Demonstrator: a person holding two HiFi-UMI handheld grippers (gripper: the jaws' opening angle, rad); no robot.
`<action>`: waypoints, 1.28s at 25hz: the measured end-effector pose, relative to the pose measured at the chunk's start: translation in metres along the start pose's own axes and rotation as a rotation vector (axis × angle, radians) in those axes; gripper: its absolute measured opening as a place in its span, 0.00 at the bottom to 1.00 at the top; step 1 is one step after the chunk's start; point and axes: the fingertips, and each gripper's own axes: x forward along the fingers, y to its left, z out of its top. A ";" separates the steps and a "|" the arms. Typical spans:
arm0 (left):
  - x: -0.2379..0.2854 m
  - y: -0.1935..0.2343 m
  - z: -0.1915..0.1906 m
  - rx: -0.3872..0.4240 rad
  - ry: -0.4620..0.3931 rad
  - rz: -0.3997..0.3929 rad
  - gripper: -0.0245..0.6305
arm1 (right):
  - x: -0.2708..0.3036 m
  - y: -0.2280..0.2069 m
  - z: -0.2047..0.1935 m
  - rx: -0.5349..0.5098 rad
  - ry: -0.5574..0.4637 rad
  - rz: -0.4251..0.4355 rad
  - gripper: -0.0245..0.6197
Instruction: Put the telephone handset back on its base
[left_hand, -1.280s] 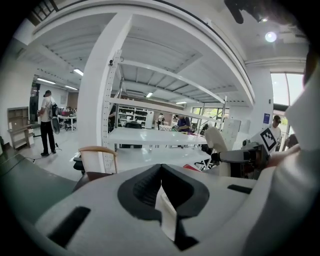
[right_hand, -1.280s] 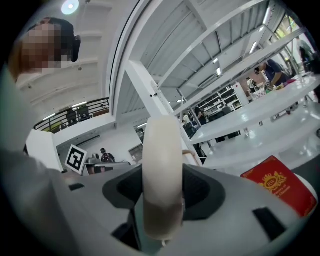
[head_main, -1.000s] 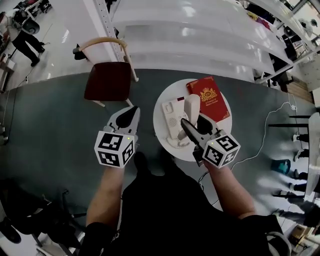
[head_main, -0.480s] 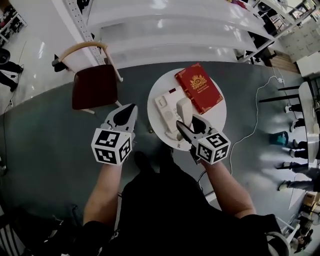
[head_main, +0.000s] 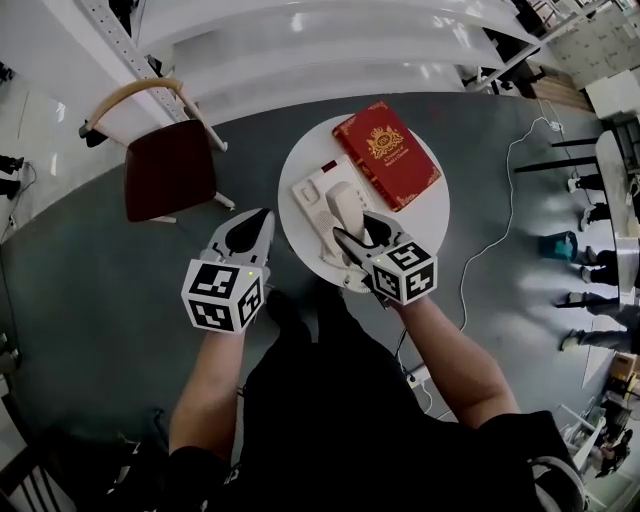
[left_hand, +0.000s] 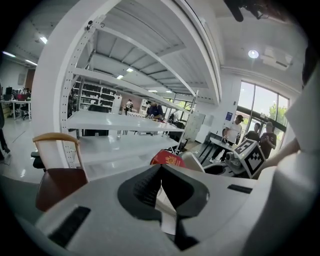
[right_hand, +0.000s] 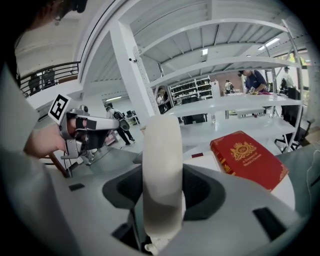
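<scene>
Right gripper view: jaws pinch the white handset (right_hand: 162, 150) upright.
Right gripper (head_main: 352, 235) holds it above the base (head_main: 310, 195) on the round desk (head_main: 425, 215); left gripper (head_main: 252, 228) jaws meet at the tips, empty.

from my feed i see a dark grey floor (head_main: 80, 300) meeting glossy white flooring (head_main: 40, 110). a chair (head_main: 168, 168) with a dark red seat and curved wooden back stands left of a round white table (head_main: 432, 218). white metal shelving (head_main: 300, 50) runs behind them. tall windows (left_hand: 260, 107) and ceiling lights (left_hand: 254, 53) brighten the hall.
</scene>
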 end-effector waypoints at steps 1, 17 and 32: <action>0.002 0.000 -0.003 -0.004 0.004 -0.002 0.05 | 0.006 -0.001 -0.002 -0.005 0.013 0.005 0.38; 0.009 0.025 -0.032 -0.083 0.021 0.040 0.05 | 0.085 -0.017 -0.043 -0.065 0.259 -0.013 0.38; 0.006 0.039 -0.037 -0.120 0.017 0.071 0.05 | 0.110 -0.026 -0.069 -0.111 0.405 -0.090 0.38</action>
